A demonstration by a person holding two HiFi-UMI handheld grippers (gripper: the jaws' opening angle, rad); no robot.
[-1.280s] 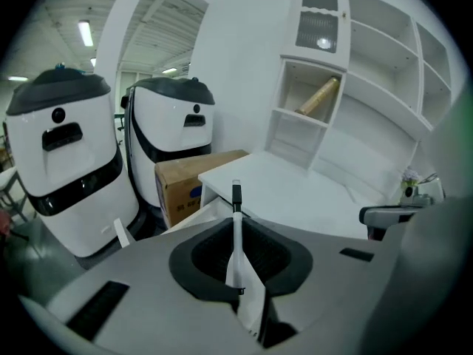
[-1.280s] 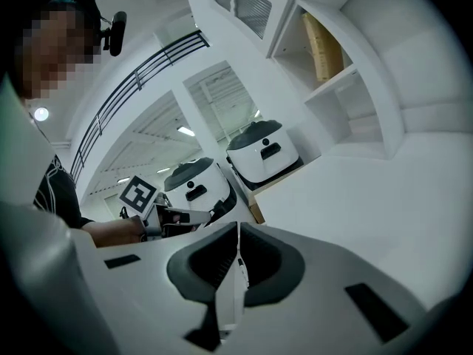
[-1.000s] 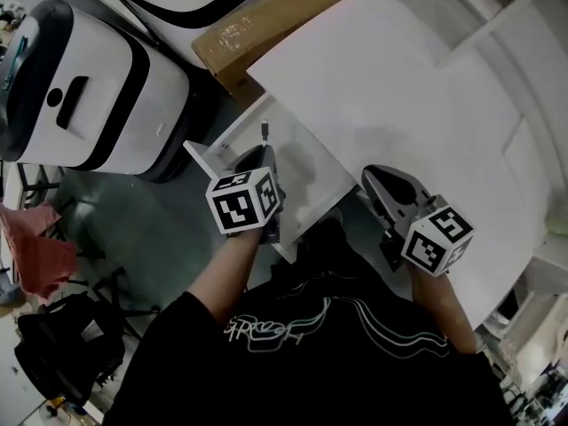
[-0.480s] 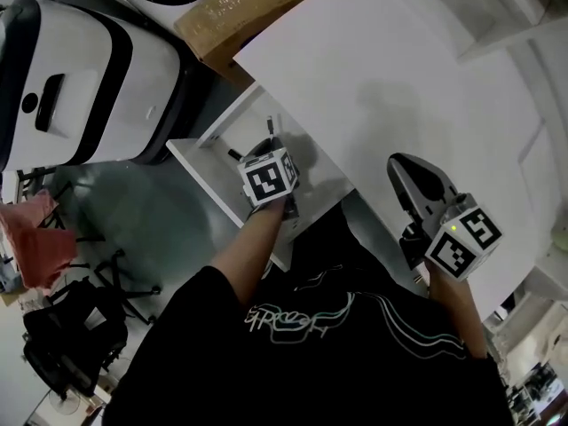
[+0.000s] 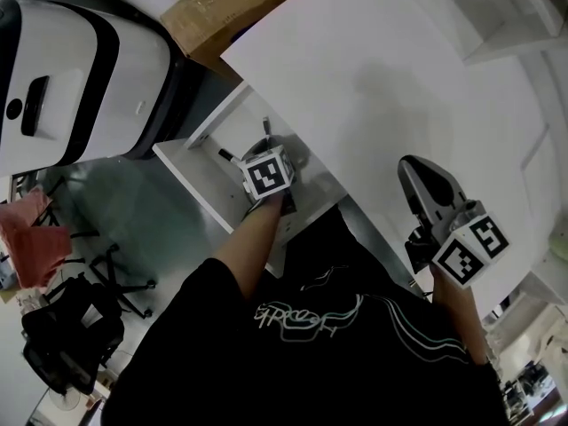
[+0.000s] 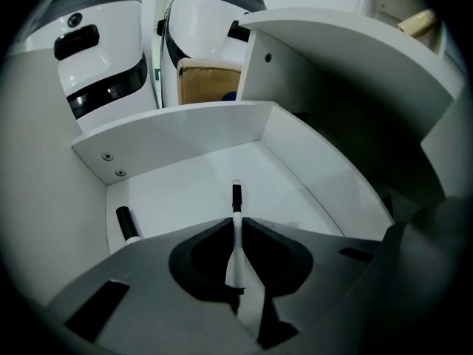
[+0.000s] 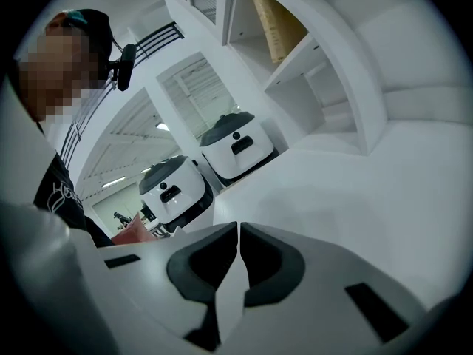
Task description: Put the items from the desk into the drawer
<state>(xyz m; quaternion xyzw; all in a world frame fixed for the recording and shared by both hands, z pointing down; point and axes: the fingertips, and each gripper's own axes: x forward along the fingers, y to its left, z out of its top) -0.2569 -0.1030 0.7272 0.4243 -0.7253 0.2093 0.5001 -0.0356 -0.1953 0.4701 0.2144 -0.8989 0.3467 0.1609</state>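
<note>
The left gripper (image 6: 237,223) has its jaws drawn in narrow on a slim white pen (image 6: 236,198). The pen's black-capped end sticks out past the jaw tips, and the gripper points steeply down into the open drawer (image 6: 185,135). The pen hangs over the middle of the drawer's white floor. Whether its tip already touches the floor I cannot tell from the left gripper view.

The step in hand looks like the release. To do it well, bring the pen low and flatten it toward the floor before the jaws part. It will then lie down instead of dropping on its cap and rolling. A second pen (image 6: 127,224) already lies at the drawer's left side, near the left wall and well apart from the held one. The middle is a fair spot, and the round barrel should be kept from rolling toward it. Open only as far as the barrel needs. Then lift straight back along the gripper's own line, clear of the desk (image 5: 382,78) edge that overhangs the drawer on the right.

The right gripper (image 7: 238,231) hangs over the desk top with its jaws together on nothing. It can wait there, since no further item shows on the part of the desk in view.
</note>
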